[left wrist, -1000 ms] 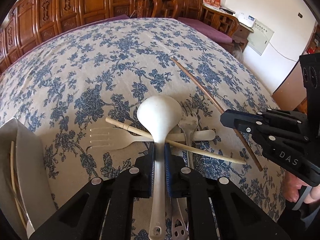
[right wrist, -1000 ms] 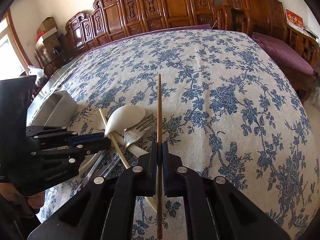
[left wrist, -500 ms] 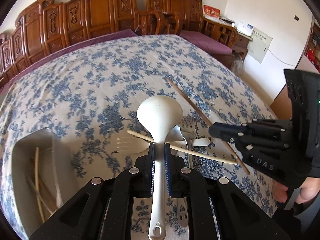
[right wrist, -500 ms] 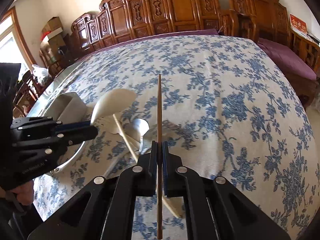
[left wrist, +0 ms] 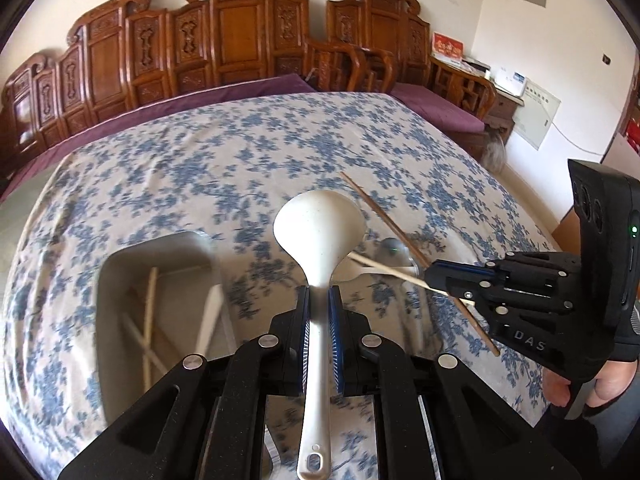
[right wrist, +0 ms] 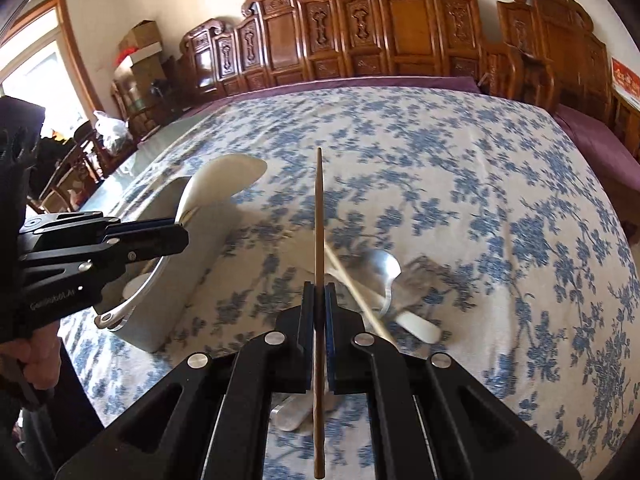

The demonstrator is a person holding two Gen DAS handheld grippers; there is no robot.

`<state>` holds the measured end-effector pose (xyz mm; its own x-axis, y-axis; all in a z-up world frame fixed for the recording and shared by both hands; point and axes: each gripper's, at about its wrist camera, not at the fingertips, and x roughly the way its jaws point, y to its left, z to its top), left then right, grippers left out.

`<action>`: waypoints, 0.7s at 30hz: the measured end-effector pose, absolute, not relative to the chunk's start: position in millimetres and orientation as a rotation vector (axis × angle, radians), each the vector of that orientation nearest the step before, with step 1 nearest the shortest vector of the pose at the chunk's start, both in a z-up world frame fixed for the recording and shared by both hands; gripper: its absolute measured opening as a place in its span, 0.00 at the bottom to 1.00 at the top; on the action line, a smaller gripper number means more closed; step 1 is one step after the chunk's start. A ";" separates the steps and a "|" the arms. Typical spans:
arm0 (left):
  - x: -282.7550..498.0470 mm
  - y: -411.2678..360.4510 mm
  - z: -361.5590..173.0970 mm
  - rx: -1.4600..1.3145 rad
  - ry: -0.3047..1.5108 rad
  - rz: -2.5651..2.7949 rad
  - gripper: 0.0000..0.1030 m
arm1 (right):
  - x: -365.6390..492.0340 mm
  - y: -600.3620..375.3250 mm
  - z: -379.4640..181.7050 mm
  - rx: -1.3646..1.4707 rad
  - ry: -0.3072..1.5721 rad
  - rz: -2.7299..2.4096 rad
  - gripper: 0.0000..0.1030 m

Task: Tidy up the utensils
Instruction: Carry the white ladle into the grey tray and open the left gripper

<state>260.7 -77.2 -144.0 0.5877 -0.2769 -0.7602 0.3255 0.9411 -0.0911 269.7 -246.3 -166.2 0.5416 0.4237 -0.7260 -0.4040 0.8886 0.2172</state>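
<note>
My left gripper (left wrist: pixel 319 300) is shut on the handle of a white ladle (left wrist: pixel 320 224) and holds it in the air, right of a grey utensil tray (left wrist: pixel 120 320). The tray holds pale chopsticks (left wrist: pixel 149 312) and a white utensil (left wrist: pixel 208 320). My right gripper (right wrist: pixel 319 296) is shut on a brown chopstick (right wrist: pixel 319 216), lifted above the table. It shows in the left wrist view (left wrist: pixel 430 276) too. Under it lie a metal spoon (right wrist: pixel 384 268), a pale chopstick (right wrist: pixel 352 284) and a white-handled utensil (right wrist: pixel 420 324). The ladle (right wrist: pixel 224 180) hangs over the tray (right wrist: pixel 184 280) in the right wrist view.
The table wears a blue-flowered cloth (left wrist: pixel 240 152). Carved wooden chairs (left wrist: pixel 224 40) line the far side. A purple cushion (left wrist: pixel 436 108) lies at the back right. The left gripper body (right wrist: pixel 80 256) is at the left of the right wrist view.
Both grippers have lifted with their utensils. The left has carried the ladle leftward toward the tray. The right has raised the brown chopstick off the pile.
</note>
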 end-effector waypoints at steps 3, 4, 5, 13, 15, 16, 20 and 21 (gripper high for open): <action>257.5 -55.8 -142.4 0.047 0.870 -0.323 0.08 | 265.6 -237.1 -162.6 0.018 0.861 0.504 0.06; 257.0 -50.2 -142.7 0.045 0.869 -0.315 0.08 | 264.3 -234.0 -161.8 0.012 0.861 0.508 0.06; 257.6 -43.4 -143.6 0.043 0.870 -0.304 0.08 | 262.2 -230.0 -161.0 0.004 0.860 0.514 0.06; 264.6 9.8 -156.3 -0.007 0.882 -0.227 0.08 | 255.0 -212.0 -166.5 -0.026 0.877 0.532 0.06; 265.4 15.9 -159.7 -0.016 0.887 -0.219 0.08 | 254.4 -209.3 -169.1 -0.031 0.887 0.532 0.06; 266.8 19.1 -162.8 -0.019 0.891 -0.213 0.08 | 254.3 -208.7 -170.1 -0.033 0.889 0.529 0.06; 269.9 21.7 -174.1 -0.007 0.909 -0.194 0.08 | 253.6 -207.0 -171.1 -0.031 0.891 0.529 0.06; 270.3 22.0 -177.9 -0.006 0.919 -0.191 0.08 | 253.2 -206.2 -171.8 -0.030 0.893 0.530 0.06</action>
<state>270.3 22.0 -177.9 0.5912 -0.1670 -0.7890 0.1621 0.9830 -0.0866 253.2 -206.2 -171.8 0.5074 0.4271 -0.7484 -0.4515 0.8715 0.1912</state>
